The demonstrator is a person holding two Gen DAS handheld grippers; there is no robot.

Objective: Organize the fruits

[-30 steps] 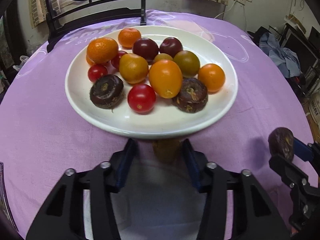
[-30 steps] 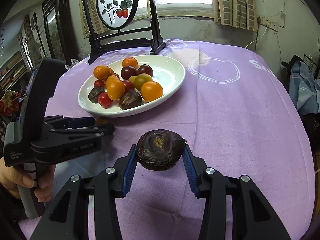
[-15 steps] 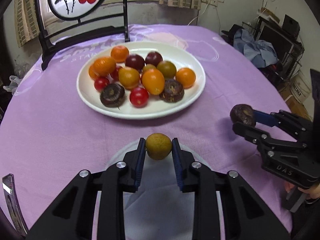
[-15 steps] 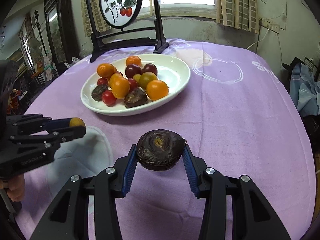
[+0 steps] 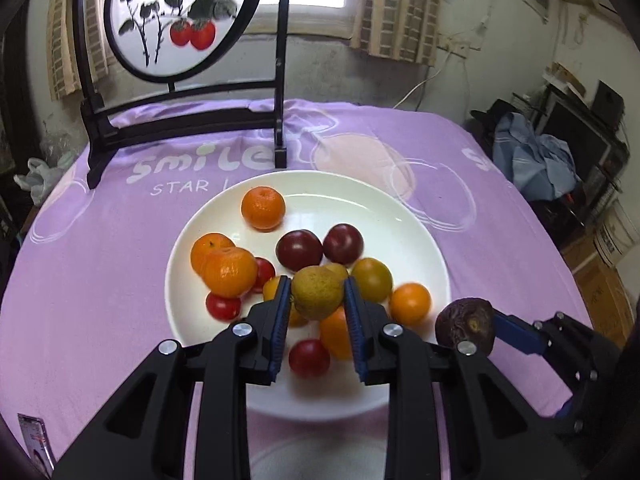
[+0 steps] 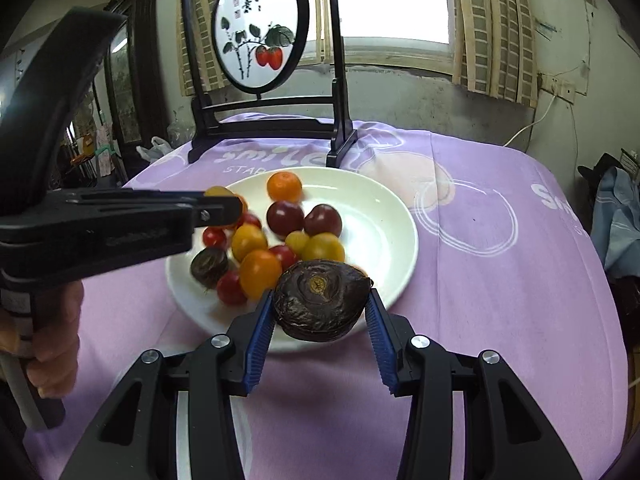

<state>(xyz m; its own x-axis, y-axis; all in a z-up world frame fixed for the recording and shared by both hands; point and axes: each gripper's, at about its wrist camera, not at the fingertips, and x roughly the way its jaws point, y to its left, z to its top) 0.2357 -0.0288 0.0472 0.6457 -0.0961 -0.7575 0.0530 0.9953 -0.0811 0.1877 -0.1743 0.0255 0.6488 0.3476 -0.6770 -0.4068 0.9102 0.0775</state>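
The left gripper (image 5: 317,298) is clamped on a small yellow-green fruit (image 5: 316,292). The fruit is almost round, so no long side shows. It hangs in the air above the near part of the white plate (image 5: 404,220), with one blue pad on each side of it.

The right gripper (image 6: 320,312) is clamped on a dark brown wrinkly fruit (image 6: 322,304). This fruit is wider than it is tall, and its wide side runs from pad to pad. Its yellow stem spot faces up and toward the camera. It is held over the near rim of the plate.

Both grippers point forward and down at the plate. A hand (image 6: 52,340) holds the left gripper's handle from below.

The plate sits on the counter, on a purple cloth (image 5: 100,280). Oranges, red and dark tomatoes and yellow ones lie piled in it. A black stand with a round fruit painting (image 6: 260,28) stands behind the plate.
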